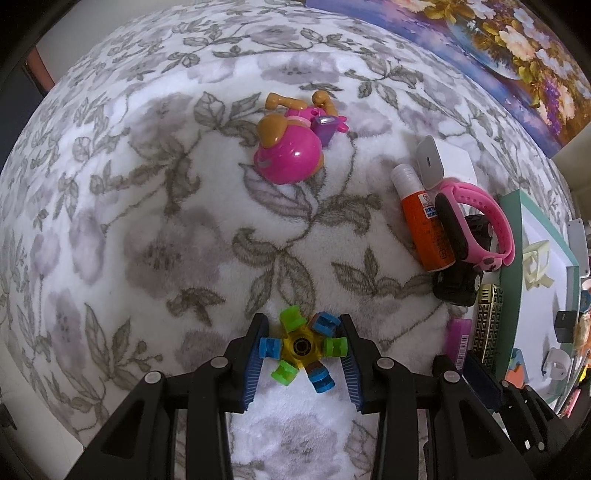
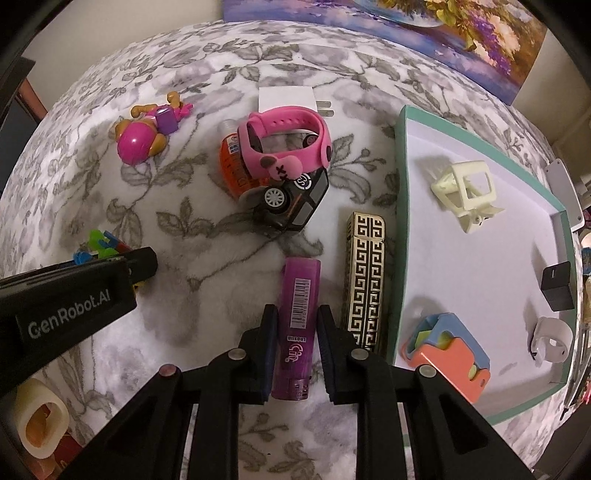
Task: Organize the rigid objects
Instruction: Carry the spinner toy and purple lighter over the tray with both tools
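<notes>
**Inspector:** Left claw (image 1: 303,349) first. State?

**Assistant:** Spread wide around a multicoloured spinner toy (image 1: 301,349) lying on the blanket. Its blue and green arms reach close to both pads; contact cannot be confirmed. Right claw (image 2: 295,332) straddles a purple tube (image 2: 297,325) with a barcode; the pads sit just beside its sides, and whether they press on it cannot be told.

**Inspector:** Surface and room?

**Assistant:** A fluffy white blanket (image 1: 147,221) with grey floral print. A flower painting (image 2: 443,33) leans at the far edge.

**Inspector:** Surroundings?

**Assistant:** A green-rimmed tray (image 2: 400,221) lies to the right, holding a cream plastic frame (image 2: 467,192), a black cube (image 2: 557,288), a white ring (image 2: 552,339) and an orange-and-blue piece (image 2: 448,354). Just beside the tube, a gold-patterned case (image 2: 364,280). Further off, a pink watch band (image 2: 284,144) rests on a black toy car (image 2: 295,199) and an orange bottle (image 2: 232,166), with a white charger (image 2: 291,99) behind. A pink-helmeted figure (image 1: 288,144) lies apart.

**Inspector:** Obscured items?

**Assistant:** From the right wrist camera, the left claw's body hides most of the spinner. A cream ring-shaped object (image 2: 40,421) at the lower left is cut off and unclear.
</notes>
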`<state>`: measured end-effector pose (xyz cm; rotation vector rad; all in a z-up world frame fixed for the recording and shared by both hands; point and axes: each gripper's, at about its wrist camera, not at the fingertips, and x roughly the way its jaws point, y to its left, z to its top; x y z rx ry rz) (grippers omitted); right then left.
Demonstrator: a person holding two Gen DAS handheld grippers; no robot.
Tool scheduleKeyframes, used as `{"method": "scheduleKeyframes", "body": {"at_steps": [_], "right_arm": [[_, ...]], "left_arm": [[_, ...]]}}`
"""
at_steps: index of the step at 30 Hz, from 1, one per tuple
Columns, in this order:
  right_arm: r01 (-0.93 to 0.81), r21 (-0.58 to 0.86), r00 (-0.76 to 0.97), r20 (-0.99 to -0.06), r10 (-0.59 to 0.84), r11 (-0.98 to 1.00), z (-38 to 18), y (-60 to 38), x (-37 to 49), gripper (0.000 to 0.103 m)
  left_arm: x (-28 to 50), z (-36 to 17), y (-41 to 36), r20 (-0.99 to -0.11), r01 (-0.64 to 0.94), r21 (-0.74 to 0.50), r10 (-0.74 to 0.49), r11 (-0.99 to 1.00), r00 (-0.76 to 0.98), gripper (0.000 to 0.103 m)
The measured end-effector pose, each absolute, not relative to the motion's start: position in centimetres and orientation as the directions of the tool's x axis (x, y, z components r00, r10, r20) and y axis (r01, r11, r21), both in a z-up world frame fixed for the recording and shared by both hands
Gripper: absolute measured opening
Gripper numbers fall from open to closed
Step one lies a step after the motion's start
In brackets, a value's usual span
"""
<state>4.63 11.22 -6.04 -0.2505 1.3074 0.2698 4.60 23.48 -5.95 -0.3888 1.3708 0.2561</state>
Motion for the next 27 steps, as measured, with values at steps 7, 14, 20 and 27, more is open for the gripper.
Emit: {"method": "scheduleKeyframes", "body": {"at_steps": [7, 14, 20, 27], "right_arm": [[-0.331, -0.003, 0.222, -0.972, 0.075, 0.944, -5.8, 10.8, 5.0, 0.02], [-0.297, 0.096, 0.265, -0.948, 0.178, 0.95, -2.4, 8.2, 5.9, 0.02], [-0.224, 0.162, 0.321, -0.919, 0.23, 0.961, 0.2, 4.4, 6.7, 0.02], [-0.053, 0.158, 0.388, -0.907, 0.166, 0.986, 1.1, -2.3, 8.0, 0.02]], "left_arm": [[4.9, -5.8, 23.3, -0.983, -0.394, -0.106, -0.035, 0.913, 0.182, 0.041], [5.0, -2.8, 23.7, -0.963, -0.415, -0.124, -0.009, 0.901, 0.269, 0.041], [5.2, 2.0, 22.3, -0.911, -0.385, -0.165, 0.009, 0.908, 0.413, 0.041], [6.0, 3.7, 18.9, -0.884, -0.298, -0.176, -0.018, 0.938, 0.466, 0.041]]}}
